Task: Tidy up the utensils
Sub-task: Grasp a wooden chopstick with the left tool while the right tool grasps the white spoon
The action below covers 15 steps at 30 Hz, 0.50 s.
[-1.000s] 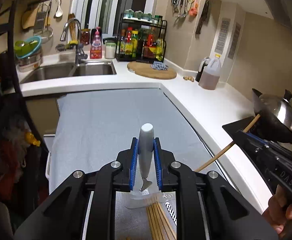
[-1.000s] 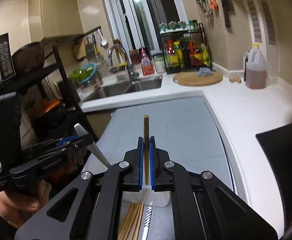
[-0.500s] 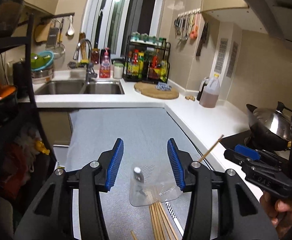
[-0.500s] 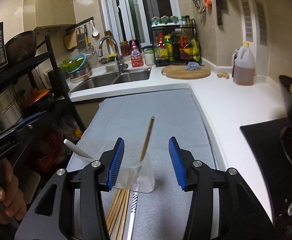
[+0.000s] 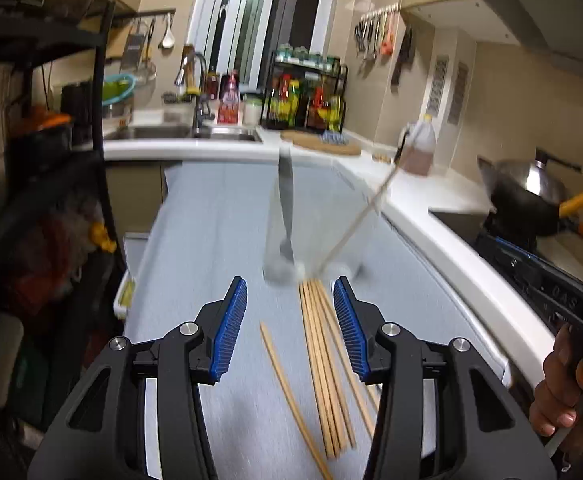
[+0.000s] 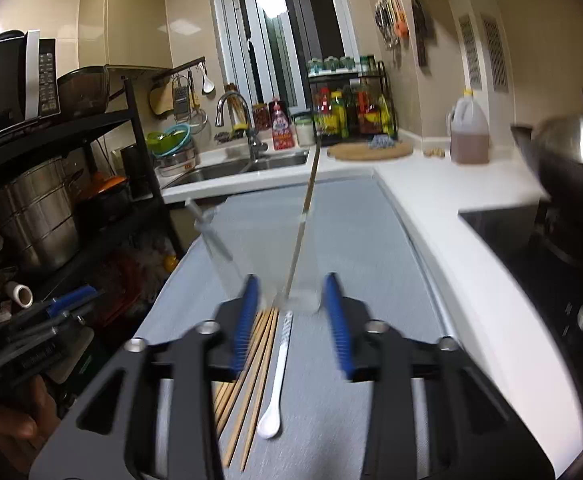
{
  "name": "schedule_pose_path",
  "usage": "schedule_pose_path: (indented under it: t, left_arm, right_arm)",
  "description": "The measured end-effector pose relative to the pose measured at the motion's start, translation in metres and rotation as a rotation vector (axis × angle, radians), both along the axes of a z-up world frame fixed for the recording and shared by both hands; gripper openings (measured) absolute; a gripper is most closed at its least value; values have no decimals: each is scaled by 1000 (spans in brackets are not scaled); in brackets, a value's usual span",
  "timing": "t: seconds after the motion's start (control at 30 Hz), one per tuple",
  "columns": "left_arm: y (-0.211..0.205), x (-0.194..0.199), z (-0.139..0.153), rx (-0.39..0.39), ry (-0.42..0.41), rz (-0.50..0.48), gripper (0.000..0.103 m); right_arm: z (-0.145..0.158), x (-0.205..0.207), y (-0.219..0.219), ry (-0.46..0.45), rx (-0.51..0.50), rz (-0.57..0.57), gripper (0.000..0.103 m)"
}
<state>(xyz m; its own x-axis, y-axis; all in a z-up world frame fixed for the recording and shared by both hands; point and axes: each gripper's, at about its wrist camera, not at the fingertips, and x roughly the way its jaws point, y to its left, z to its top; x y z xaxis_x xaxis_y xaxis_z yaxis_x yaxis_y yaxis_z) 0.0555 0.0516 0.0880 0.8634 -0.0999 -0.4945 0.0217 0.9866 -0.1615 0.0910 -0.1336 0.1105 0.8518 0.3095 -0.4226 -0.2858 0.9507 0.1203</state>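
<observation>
Two clear cups stand on the grey mat, blurred. The left cup holds a white spoon. The right cup holds one chopstick. A bundle of loose chopsticks lies in front of the cups, with a single chopstick to its left. A white spoon lies right of the bundle. My left gripper is open over the chopsticks. My right gripper hangs over the lying spoon. Its jaws are closing and the pads press on nothing.
A white counter wraps the mat's right and far sides, with a sink, bottle rack, cutting board and oil jug. A wok sits on the stove at right. A black shelf with pots stands left.
My left gripper let go of the spoon and my right let go of the chopstick, each into a cup. Both grippers then drew back and sank toward the loose utensils.
</observation>
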Motion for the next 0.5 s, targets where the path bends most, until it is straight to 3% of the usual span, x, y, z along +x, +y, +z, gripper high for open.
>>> schedule_pose_path:
  t: [0.07,0.27,0.4,0.5]
  left_arm:
    - [-6,-9,-25,3,33,-1,44]
    - [-11,-26,-92,-18,140,41,34]
    - [-18,-29,-109,-4,175,36,32]
    - [-22,-31,-112,17,171,29,31]
  right_arm:
    - [-28,-3,2,51,4,10,13]
    - [-86,4,9,200,43,27,16]
    - [-110,15,11,288,90,31,27]
    - [-121,20,15,328,97,26,29]
